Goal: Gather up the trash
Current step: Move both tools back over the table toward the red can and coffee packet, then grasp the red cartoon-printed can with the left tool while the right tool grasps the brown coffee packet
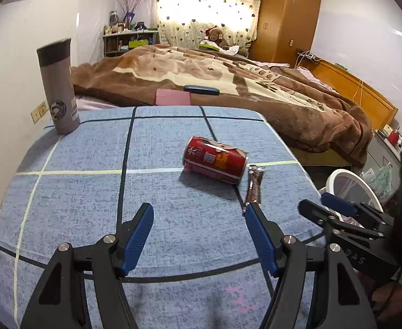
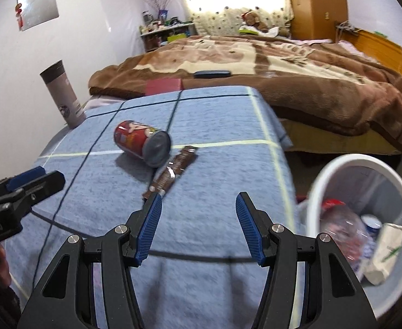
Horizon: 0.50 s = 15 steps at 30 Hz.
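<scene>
A red drink can (image 1: 214,160) lies on its side on the blue checked tablecloth (image 1: 77,192); it also shows in the right wrist view (image 2: 138,142). A brown snack wrapper (image 1: 254,185) lies flat just right of the can, also in the right wrist view (image 2: 173,171). My left gripper (image 1: 199,211) is open and empty, short of the can. My right gripper (image 2: 198,200) is open and empty, its left fingertip near the wrapper's near end. A white trash bin (image 2: 319,181) stands beside the table at the right and holds a plastic bottle and cartons.
A grey thermos (image 1: 58,87) stands upright at the table's far left corner. A pink box (image 1: 172,97) sits at the far edge. A bed with a brown blanket (image 1: 228,76) lies beyond. The bin's rim (image 1: 335,175) shows past the table's right edge.
</scene>
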Tool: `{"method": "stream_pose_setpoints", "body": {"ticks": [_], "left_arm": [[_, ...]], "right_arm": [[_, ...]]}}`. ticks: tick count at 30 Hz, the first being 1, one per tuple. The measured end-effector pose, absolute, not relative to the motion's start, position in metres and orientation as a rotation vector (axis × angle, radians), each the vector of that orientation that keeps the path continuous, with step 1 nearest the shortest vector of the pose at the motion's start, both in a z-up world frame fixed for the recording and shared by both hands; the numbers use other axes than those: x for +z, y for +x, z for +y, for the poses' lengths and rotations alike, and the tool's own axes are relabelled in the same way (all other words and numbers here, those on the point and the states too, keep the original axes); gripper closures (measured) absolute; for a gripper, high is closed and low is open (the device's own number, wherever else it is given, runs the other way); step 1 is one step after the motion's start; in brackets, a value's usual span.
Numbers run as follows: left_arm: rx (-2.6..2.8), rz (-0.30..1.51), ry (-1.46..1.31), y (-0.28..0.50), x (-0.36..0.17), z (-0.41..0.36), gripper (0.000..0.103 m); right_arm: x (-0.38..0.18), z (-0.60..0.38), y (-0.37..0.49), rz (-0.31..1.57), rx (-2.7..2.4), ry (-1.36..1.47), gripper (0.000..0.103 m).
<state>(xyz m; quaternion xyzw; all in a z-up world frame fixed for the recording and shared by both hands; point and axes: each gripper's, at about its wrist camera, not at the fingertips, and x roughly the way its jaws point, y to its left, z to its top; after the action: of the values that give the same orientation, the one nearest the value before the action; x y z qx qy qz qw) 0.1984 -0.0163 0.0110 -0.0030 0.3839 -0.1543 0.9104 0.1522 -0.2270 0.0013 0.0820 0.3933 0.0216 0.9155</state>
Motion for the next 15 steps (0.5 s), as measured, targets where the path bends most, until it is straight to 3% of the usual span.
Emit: {"method": "stream_pose_setpoints", "body": {"ticks": [15], "left_arm": [[-0.336,0.840,-0.019,0.238,0.002,-0.021,0.031]], "right_arm": [[-0.025,-0.210,0.209,0.906,0.032,0.159,0.045]]}}
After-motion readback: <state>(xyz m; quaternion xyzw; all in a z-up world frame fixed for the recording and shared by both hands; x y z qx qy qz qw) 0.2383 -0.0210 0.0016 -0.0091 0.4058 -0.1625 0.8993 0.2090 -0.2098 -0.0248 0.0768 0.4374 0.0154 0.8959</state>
